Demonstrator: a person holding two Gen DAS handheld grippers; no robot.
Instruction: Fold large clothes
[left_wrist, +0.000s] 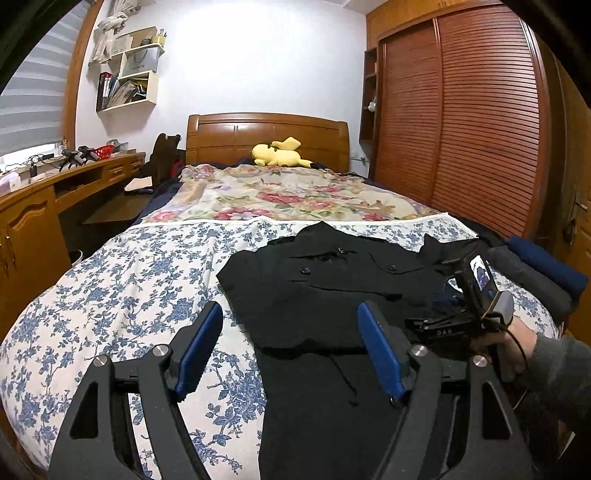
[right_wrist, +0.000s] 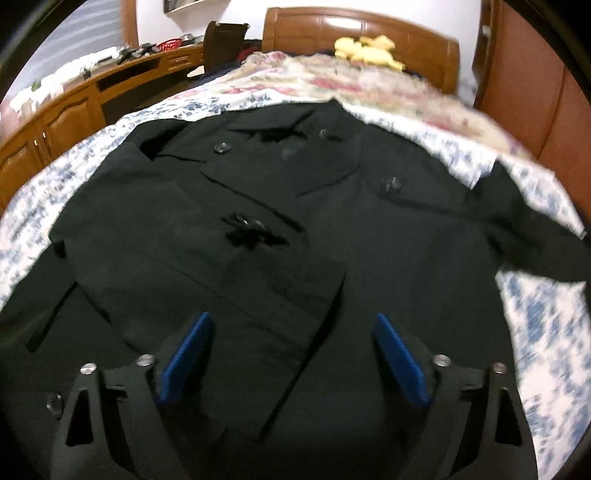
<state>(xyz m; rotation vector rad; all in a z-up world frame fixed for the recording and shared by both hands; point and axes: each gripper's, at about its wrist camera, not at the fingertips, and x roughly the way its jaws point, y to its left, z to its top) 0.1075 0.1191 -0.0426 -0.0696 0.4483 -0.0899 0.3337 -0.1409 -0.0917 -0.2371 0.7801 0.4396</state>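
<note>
**Operator:** One big black coat (right_wrist: 258, 229) on the floral bedspread (left_wrist: 122, 280), front up, collar toward the headboard (left_wrist: 267, 136). I see one sleeve (right_wrist: 207, 280) already lying across the chest, the other sleeve (right_wrist: 532, 229) trailing out to the right.

**Spotter:** And your claws?

**Operator:** Both spread, both empty. My left gripper (left_wrist: 291, 350) hovers at the coat's left edge, nothing between the blue pads (left_wrist: 199, 347). My right gripper (right_wrist: 291, 358) hangs over the lower front, pads (right_wrist: 400, 360) clear of the cloth. That view is blurred, so I can't say how close it is.

**Spotter:** How will it handle?

**Operator:** My guess: thick, heavy for a garment, limp but bulky. It should drape slowly and drag on the bedding rather than slide. Buttons (right_wrist: 221, 147) are hard lumps; I'd keep off those.

**Spotter:** Where would you grip?

**Operator:** Probably that loose sleeve near its cuff, or the hem corners, pinching through a doubled seam so the weight doesn't pull free.
</note>
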